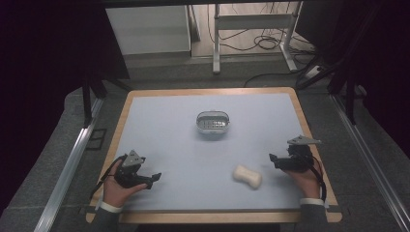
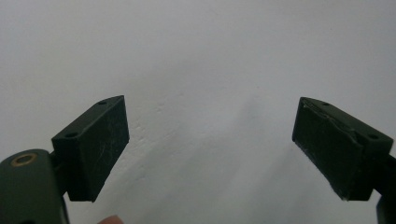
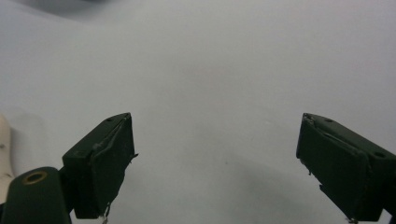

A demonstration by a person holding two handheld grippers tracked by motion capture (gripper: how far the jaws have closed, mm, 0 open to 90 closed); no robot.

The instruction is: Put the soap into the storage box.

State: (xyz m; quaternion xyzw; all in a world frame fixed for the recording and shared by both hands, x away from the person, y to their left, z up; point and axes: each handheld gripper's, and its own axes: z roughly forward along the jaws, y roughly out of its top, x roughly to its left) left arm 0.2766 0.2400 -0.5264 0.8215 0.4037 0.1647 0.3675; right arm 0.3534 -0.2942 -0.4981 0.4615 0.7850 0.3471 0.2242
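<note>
From the near edge of the table, the person's two hands rest on the pale mat, each holding a claw. The left gripper (image 1: 153, 178) sits at the near left corner, its jaws spread wide with only bare mat between them; nothing is held. The right gripper (image 1: 273, 159) sits at the near right, jaws also wide apart and empty, pointing inward across the table.

Just beyond the right gripper's tips, a little nearer the person and toward the middle, lies a cream bar of soap (image 1: 247, 176). It rests flat on the mat, its long axis running slantwise, from upper left down to lower right as seen from above. In the right gripper view a sliver of it (image 3: 3, 154) shows at the far left edge, so the soap lies off to the side of the jaws rather than between them.

The right gripper is plainly the nearer one; the left is well apart from the soap. To take it, I judge the right hand would swing toward the person and close across the narrow waist.

Farther back, near the middle of the table (image 1: 159, 125), stands a small metal basket (image 1: 212, 123), well apart from everything.
</note>
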